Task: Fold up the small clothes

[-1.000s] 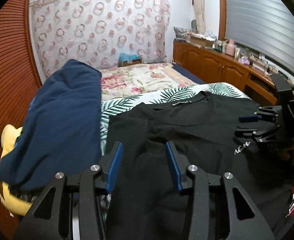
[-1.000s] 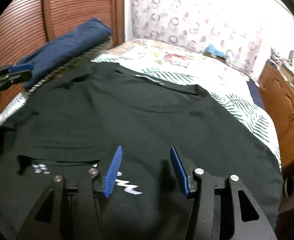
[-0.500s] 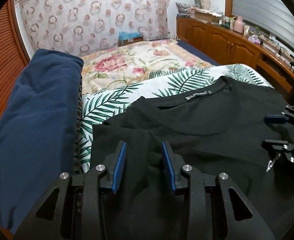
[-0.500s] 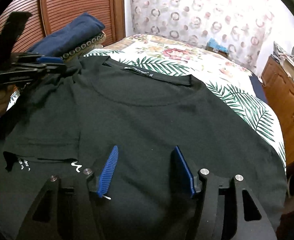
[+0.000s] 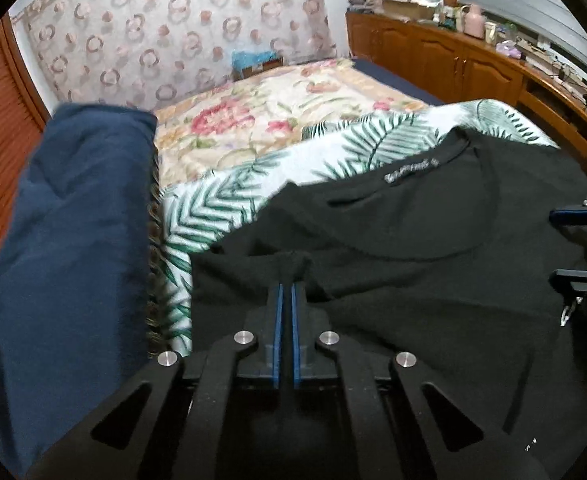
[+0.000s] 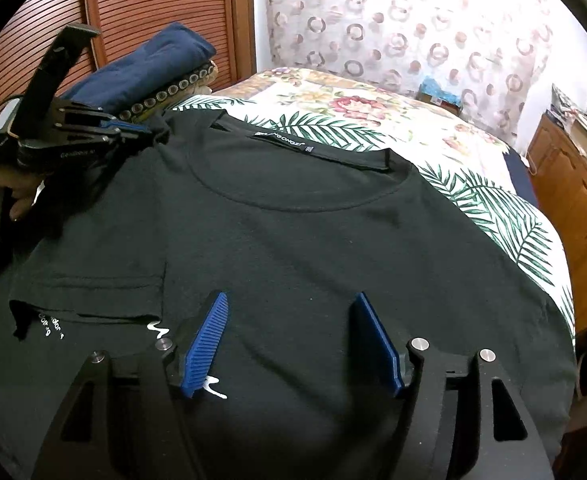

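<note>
A black T-shirt [image 6: 293, 240] lies spread on the bed, collar toward the far side, one sleeve folded in at the left. It also shows in the left wrist view [image 5: 413, 280]. My left gripper [image 5: 286, 286] is shut on a pinch of the shirt's shoulder fabric; it also appears in the right wrist view [image 6: 149, 132] at the shirt's left shoulder. My right gripper [image 6: 291, 300] is open just above the shirt's lower middle, with nothing between its blue pads; it also shows in the left wrist view [image 5: 551, 246] at the right edge.
A folded navy cloth [image 5: 73, 240] lies left of the shirt on a stack [image 6: 165, 92] by the wooden slatted door [image 6: 153, 12]. The bed has a palm-leaf sheet [image 6: 493, 208] and a floral cover [image 5: 273, 112]. Wooden cabinets [image 5: 453, 56] stand at the right.
My left gripper has closed from open onto the shirt's shoulder fabric. The right gripper stays open and has shifted little over the shirt.
</note>
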A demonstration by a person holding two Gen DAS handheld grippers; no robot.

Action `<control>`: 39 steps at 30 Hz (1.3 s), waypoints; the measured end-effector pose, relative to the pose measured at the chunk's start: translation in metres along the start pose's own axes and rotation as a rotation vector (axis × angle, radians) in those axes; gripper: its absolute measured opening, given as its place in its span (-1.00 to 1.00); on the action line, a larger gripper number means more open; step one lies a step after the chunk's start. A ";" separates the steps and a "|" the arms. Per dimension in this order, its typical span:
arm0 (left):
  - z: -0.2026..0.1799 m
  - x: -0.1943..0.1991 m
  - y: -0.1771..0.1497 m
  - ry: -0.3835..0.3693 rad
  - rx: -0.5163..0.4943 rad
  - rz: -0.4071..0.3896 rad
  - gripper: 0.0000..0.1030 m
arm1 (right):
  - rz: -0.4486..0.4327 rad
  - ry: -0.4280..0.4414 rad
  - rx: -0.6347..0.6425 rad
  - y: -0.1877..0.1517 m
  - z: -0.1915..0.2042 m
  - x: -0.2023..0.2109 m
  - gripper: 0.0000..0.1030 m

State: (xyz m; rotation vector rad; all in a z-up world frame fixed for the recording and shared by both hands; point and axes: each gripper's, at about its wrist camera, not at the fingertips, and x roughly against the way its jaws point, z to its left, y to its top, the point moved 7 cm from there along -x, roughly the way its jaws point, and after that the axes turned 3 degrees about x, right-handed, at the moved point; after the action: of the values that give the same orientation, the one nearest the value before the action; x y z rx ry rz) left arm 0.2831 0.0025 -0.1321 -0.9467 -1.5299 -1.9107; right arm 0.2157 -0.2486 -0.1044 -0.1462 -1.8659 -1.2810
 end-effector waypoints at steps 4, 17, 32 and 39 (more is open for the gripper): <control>0.025 0.029 0.016 0.019 0.053 -0.087 -0.92 | 0.002 -0.006 0.003 0.000 0.001 0.000 0.36; 0.099 0.035 0.026 0.100 0.205 -0.160 -0.92 | 0.003 -0.005 0.001 0.000 0.001 0.000 0.41; 0.073 0.077 0.003 0.028 0.197 -0.253 -0.20 | 0.008 -0.016 -0.008 -0.001 -0.001 0.000 0.50; 0.042 0.100 -0.016 -0.042 0.182 -0.288 0.49 | 0.008 -0.018 -0.008 -0.001 -0.001 0.000 0.52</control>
State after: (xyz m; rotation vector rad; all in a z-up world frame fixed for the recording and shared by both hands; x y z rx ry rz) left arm 0.2167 0.0506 -0.0585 -0.7227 -1.9151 -1.9077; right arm 0.2157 -0.2499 -0.1047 -0.1704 -1.8740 -1.2855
